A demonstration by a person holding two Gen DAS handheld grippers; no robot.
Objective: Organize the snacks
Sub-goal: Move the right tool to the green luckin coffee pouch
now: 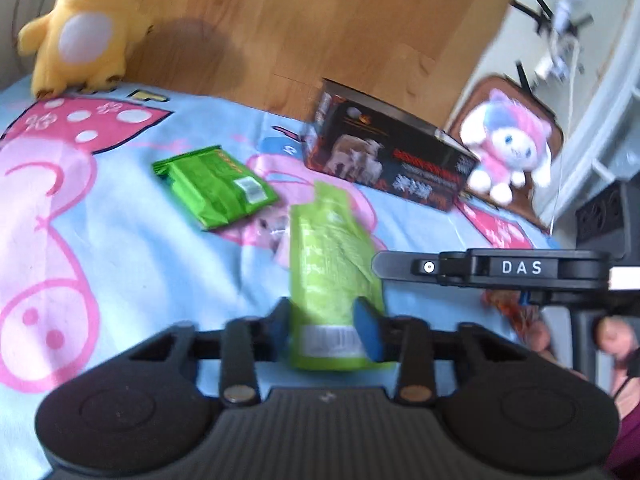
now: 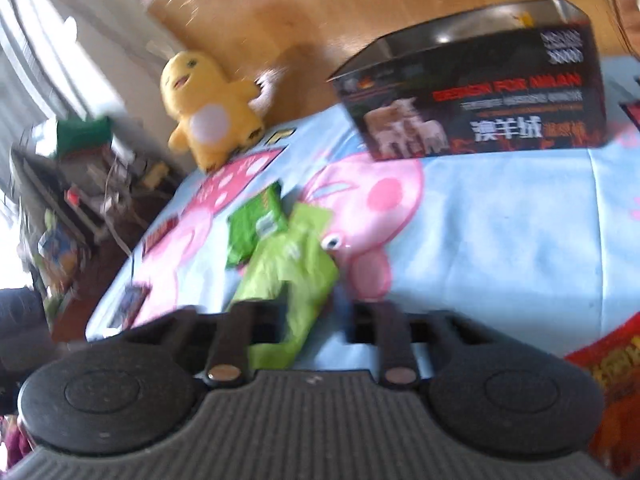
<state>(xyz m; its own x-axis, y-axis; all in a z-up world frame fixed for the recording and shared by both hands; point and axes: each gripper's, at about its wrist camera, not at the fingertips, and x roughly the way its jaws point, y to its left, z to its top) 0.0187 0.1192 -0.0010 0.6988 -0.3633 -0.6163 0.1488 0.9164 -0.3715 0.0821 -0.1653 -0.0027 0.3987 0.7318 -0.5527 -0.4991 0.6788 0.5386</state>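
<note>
Pinching a crinkly lime pouch (image 1: 334, 264), your left gripper (image 1: 329, 326) has blue pads pressed on both its sides above the cartoon sheet (image 1: 120, 248). Your right gripper (image 2: 316, 320) is smeared by blur, so I can't tell how its fingers sit. A glossy green packet (image 1: 214, 186) lies flat nearby; a black box (image 1: 384, 156) stands beyond, beside plush toys.

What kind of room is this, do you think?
Probably a bedroom or a child's room: a cartoon pig bedsheet covers the surface, a yellow plush toy sits at its edge by the wooden floor, and a pink plush toy sits nearby.
</note>
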